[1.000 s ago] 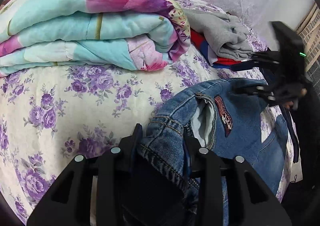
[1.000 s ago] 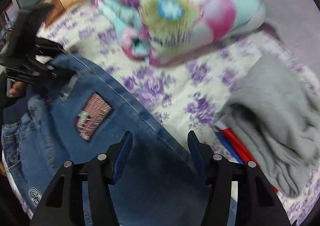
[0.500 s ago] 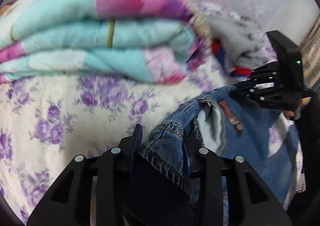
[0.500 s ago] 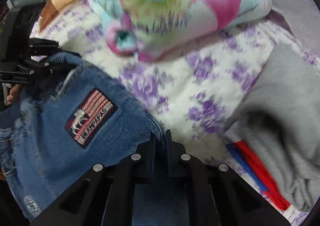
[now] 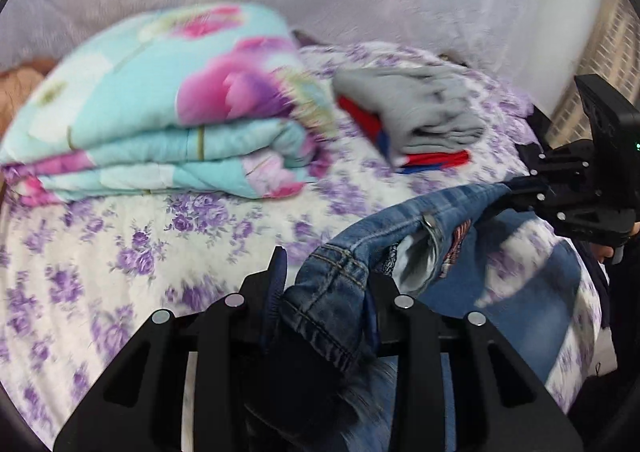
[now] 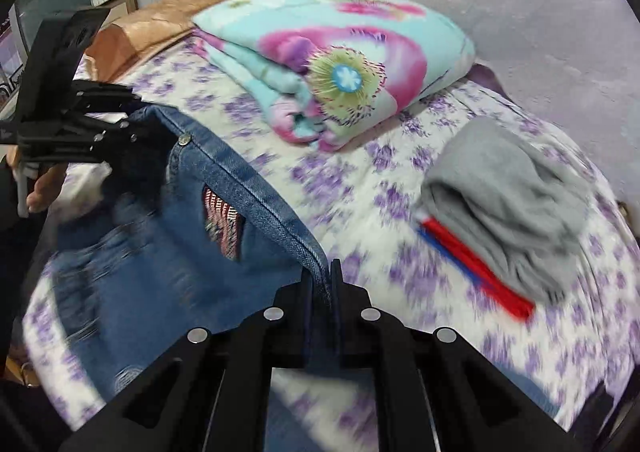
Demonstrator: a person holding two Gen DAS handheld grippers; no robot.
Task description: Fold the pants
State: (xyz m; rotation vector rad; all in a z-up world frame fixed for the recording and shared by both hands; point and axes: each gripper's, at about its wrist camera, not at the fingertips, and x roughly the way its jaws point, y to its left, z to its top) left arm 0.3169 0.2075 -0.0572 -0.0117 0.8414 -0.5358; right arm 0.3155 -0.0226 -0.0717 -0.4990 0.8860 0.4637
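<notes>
Right gripper (image 6: 324, 284), apart a second ago, now clamped on waistband of blue denim pants (image 6: 168, 236); left gripper (image 5: 320, 292) stays clamped on other waistband end; pants lifted above near edge of purple-flowered bed sheet (image 5: 120, 244), ready to spread

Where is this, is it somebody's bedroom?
Most likely a bedroom, yes. There's a bed with a purple-flowered sheet, a folded flowery quilt resting on it, and a pile of grey clothes nearby. The jeans are being held up over the bed.
</notes>
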